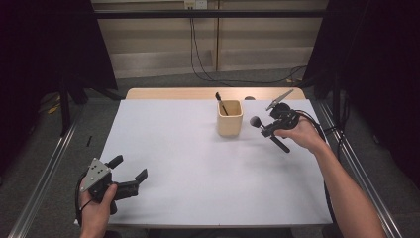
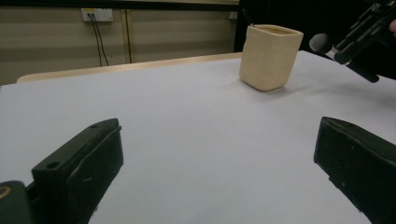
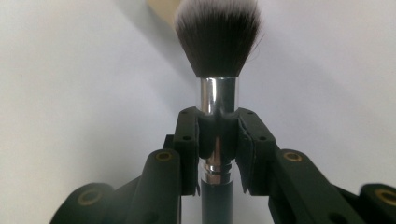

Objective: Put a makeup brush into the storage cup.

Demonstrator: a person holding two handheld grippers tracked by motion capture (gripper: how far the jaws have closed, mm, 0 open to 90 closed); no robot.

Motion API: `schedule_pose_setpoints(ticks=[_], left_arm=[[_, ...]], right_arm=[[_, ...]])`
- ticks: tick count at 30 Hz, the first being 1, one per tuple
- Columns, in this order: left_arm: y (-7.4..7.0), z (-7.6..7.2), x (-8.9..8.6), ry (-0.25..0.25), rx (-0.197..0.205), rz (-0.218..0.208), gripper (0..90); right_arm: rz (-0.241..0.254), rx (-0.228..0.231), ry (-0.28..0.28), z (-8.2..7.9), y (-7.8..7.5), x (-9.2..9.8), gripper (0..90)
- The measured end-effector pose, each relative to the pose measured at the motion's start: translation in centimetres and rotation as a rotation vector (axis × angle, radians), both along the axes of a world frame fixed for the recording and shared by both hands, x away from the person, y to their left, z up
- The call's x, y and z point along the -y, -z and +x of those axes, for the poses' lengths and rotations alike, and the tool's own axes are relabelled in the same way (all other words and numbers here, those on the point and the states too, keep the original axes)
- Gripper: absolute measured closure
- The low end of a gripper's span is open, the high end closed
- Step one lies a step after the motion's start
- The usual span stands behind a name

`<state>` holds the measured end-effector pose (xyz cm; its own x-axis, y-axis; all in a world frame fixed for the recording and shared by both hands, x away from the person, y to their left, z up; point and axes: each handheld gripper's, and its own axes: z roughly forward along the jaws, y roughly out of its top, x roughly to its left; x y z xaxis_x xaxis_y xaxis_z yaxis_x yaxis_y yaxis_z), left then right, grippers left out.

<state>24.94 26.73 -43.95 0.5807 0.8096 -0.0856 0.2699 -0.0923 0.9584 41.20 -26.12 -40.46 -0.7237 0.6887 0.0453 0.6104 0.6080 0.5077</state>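
Right gripper point(image 3: 217, 135) clamps a silver-ferruled, dark-bristled makeup brush point(image 3: 217, 46) beside the cream square cup point(image 1: 230, 118); left gripper point(image 1: 130, 174) gapes empty. Best turned handle-down directly over the cup's mouth before the jaws part

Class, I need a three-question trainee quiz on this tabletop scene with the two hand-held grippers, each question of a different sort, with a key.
1. True or false: the right gripper is shut on the round-headed makeup brush with a silver ferrule.
2. Multiple choice: the cream square cup holds A) a thin black-tipped brush, B) a spoon, C) nothing.
3. Fill in: the left gripper, near the front-left corner of the white table, has its jaws ____.

Key: 1 true; 2 A; 3 open.
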Motion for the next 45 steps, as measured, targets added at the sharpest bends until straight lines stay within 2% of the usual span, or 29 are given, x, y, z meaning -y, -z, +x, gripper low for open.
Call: schedule_pose_setpoints(ticks=[6,8,10,11,14,19,24,26,31,41,45], left_arm=[[0.0,0.1,-0.1,-0.016,0.006,-0.014,1.5],[0.0,0.1,-0.1,-0.017,0.004,-0.021,1.5],[0.0,0.2,-0.1,-0.019,0.006,-0.025,1.6],[0.0,0.2,-0.1,-0.015,0.007,-0.021,1.5],[0.0,0.2,-0.1,-0.015,0.012,-0.013,1.6],[0.0,0.2,-0.1,-0.012,0.007,-0.011,2.1],[0.0,0.2,-0.2,-0.014,0.013,-0.005,2.0],[0.0,0.1,-0.1,-0.014,0.009,-0.008,2.0],[0.0,0.1,-0.2,-0.013,0.007,-0.006,2.1],[0.1,0.0,-0.3,-0.023,0.005,0.009,2.1],[0.1,0.0,-0.3,-0.027,0.007,0.007,2.1]], right_arm=[[0.074,0.052,0.051,-0.6,0.4,0.8,71.7],[0.116,0.071,0.07,-0.8,0.5,1.1,71.7],[0.147,0.11,0.077,-1.0,0.5,1.3,71.8],[0.163,0.112,0.082,-1.2,0.5,1.4,71.8],[0.182,0.145,0.095,-1.5,0.6,1.5,71.7],[0.239,0.202,0.148,-2.0,0.5,2.1,71.8],[0.258,0.258,0.165,-2.5,1.0,2.3,71.8],[0.28,0.282,0.172,-2.6,1.1,2.5,71.8],[0.307,0.312,0.178,-2.9,1.6,2.8,71.8],[0.434,0.35,0.226,-3.7,2.2,3.4,71.8],[0.46,0.36,0.225,-3.8,2.4,3.6,71.8]])
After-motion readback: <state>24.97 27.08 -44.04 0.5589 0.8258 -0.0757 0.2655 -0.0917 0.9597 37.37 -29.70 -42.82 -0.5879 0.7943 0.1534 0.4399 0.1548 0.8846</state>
